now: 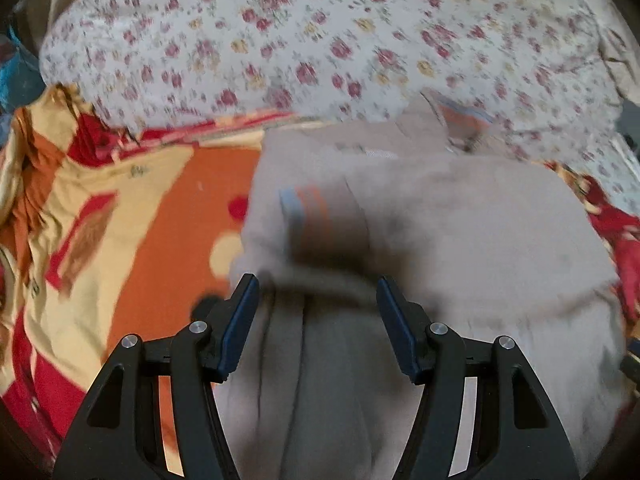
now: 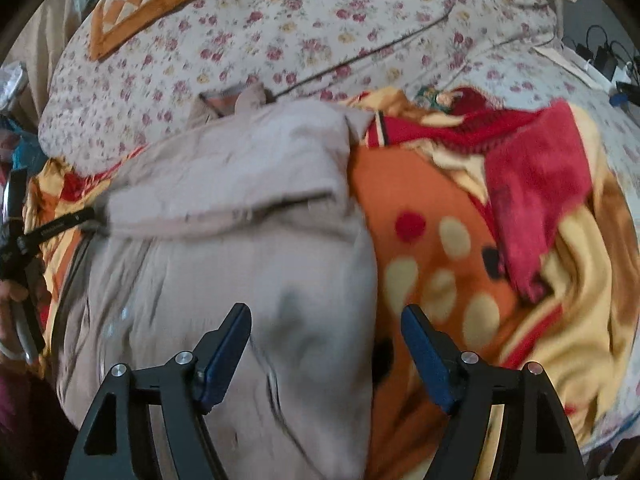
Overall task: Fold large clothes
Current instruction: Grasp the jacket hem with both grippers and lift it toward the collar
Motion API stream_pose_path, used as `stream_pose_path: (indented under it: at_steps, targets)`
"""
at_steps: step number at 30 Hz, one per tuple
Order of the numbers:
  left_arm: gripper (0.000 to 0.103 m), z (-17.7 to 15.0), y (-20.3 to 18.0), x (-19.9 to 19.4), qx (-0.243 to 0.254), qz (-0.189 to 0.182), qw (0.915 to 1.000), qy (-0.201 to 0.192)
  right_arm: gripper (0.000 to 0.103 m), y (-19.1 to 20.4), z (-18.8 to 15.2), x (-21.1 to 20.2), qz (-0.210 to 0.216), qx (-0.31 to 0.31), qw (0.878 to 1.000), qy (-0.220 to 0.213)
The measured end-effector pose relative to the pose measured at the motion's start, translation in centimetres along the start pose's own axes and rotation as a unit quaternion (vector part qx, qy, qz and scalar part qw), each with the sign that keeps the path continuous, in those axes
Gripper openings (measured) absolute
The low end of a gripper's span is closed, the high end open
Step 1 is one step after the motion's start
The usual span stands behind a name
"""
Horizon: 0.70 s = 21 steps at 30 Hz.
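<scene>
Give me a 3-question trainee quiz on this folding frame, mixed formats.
1. True or false: the left gripper is clamped on the beige garment.
2. What lies under the garment? A) orange-red blanket B) bare wood C) blue towel
3. What pattern covers the quilt behind the garment?

Key: 1 false, its jaws stand open above the cloth; 2 A; 3 small flowers.
</scene>
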<state>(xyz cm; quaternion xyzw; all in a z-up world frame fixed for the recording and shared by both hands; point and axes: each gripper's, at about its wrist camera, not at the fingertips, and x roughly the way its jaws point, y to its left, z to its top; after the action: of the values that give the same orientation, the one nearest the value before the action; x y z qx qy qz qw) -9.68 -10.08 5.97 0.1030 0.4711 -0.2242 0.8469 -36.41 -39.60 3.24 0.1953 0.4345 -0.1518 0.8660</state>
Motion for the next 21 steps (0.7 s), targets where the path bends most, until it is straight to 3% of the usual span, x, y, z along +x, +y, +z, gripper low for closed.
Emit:
stream_pose_path:
  at_steps: [6,12,21]
  targets:
    - [0.061,-5.4,2.2,-3.4,-0.033,-0.043,0.9984,0.018,0.075,-0.8,-3.8,-1.2,0.017,0.004,1.0,0.014]
    - [0.061,-11.1,3.0,-6.1,-0.032,-0.052,0.9973,0.041,0.075,-1.0,-6.5,-2.8,0.041,0.008,0.999,0.019]
    - [0.061,-17.4,4.8,-7.9,-0.046,-0.079,0.9918,0.089,0.075,-0.1,-11.1,-4.4,0.094,-0.03,0.993,0.063]
